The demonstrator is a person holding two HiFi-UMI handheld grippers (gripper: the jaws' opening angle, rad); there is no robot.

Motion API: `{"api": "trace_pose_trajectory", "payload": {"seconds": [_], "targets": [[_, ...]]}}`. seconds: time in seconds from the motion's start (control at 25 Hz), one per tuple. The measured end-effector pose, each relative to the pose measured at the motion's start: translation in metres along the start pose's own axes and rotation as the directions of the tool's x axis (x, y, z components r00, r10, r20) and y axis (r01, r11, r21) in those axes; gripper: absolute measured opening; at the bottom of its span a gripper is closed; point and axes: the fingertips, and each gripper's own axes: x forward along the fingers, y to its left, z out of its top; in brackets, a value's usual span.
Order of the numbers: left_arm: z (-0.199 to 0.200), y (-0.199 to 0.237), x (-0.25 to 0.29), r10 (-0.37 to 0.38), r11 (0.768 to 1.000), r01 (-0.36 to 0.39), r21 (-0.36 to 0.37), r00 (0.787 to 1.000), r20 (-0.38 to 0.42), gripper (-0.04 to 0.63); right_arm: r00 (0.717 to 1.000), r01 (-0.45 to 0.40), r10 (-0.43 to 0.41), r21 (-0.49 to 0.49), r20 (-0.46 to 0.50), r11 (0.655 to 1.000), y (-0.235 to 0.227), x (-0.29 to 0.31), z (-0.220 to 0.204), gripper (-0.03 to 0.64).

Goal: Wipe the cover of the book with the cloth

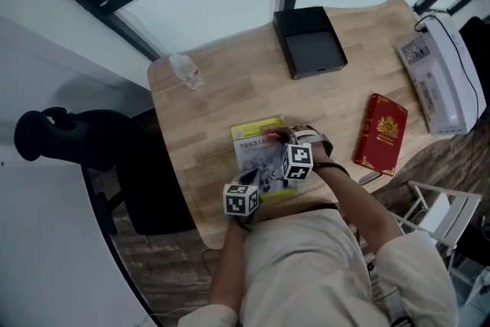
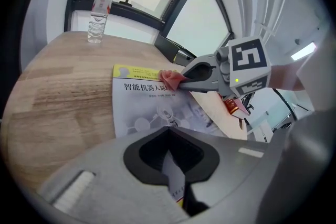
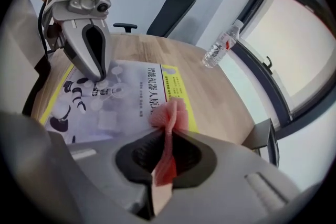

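A book (image 1: 259, 157) with a grey and yellow cover lies flat near the table's front edge. My right gripper (image 3: 169, 131) is shut on a pink cloth (image 3: 168, 113), whose bunched end rests on the cover near its yellow strip. From the left gripper view, the same cloth (image 2: 170, 80) sits at the book's (image 2: 157, 107) far edge, at the tips of the right gripper (image 2: 179, 78). My left gripper (image 3: 100, 77) is shut, its tips pressed down on the cover's robot picture. In the head view both grippers (image 1: 251, 180) (image 1: 279, 138) are over the book.
A red book (image 1: 381, 132) lies to the right, with a white machine (image 1: 440, 73) beyond it. A black box (image 1: 308, 40) stands at the back and a water bottle (image 1: 186, 70) lies at the back left. A black chair (image 1: 84, 138) is beside the table's (image 1: 207, 119) left edge.
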Motion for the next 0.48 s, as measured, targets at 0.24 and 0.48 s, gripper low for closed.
{"api": "trace_pose_trajectory", "payload": {"seconds": [0.24, 0.48], "targets": [[0.002, 0.000, 0.001, -0.013, 1.000, 0.013, 0.000, 1.000, 0.004, 0.006, 0.999, 0.026, -0.026, -0.021, -0.031, 0.999, -0.034, 0.011, -0.006, 0.031], [0.000, 0.000, 0.000, 0.008, 0.999, -0.009, 0.043, 1.000, 0.019, 0.006, 0.993, 0.072, -0.072, -0.006, -0.090, 0.997, -0.054, 0.020, -0.012, 0.032]]}}
